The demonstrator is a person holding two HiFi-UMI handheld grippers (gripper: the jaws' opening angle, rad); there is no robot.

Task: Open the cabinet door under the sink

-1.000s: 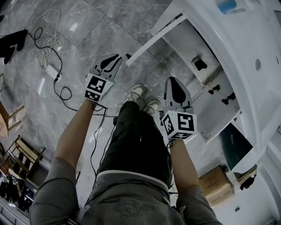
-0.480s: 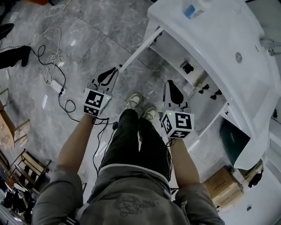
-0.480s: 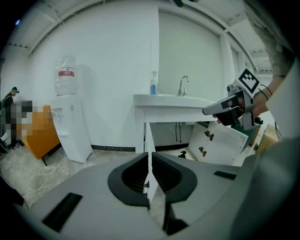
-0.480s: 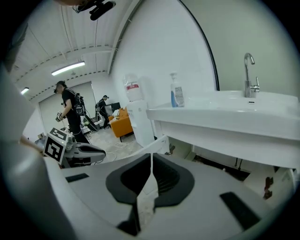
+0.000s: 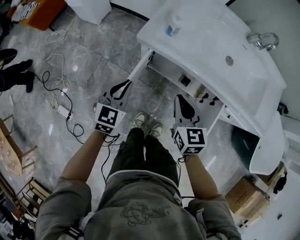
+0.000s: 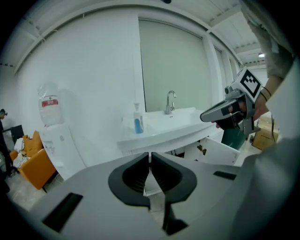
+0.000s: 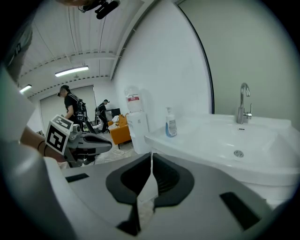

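The white sink [image 5: 220,51] stands at the upper right, and the cabinet [image 5: 187,79] under it is open. Its left door [image 5: 139,65] swings out edge-on toward me; the right door [image 5: 224,117] also hangs open. My left gripper [image 5: 123,86] hovers just in front of the left door's edge, apart from it. Its jaws have just been closing and now stand shut with nothing between them [image 6: 150,157]. My right gripper [image 5: 180,101] floats before the open cabinet, shut and empty [image 7: 151,157]. A blue soap bottle [image 6: 138,123] and a faucet [image 7: 243,103] sit on the sink.
Cables and a power strip [image 5: 61,101] lie on the grey tile floor at left. A cardboard box [image 5: 246,197] and a dark green bin [image 5: 244,140] stand at right. A water dispenser [image 7: 136,126] and an orange chair [image 5: 35,11] are beyond the sink. People stand far off.
Both grippers have lifted away from the floor as the view rose. The sink's top and faucet have come into sight. The cabinet doors stay open.
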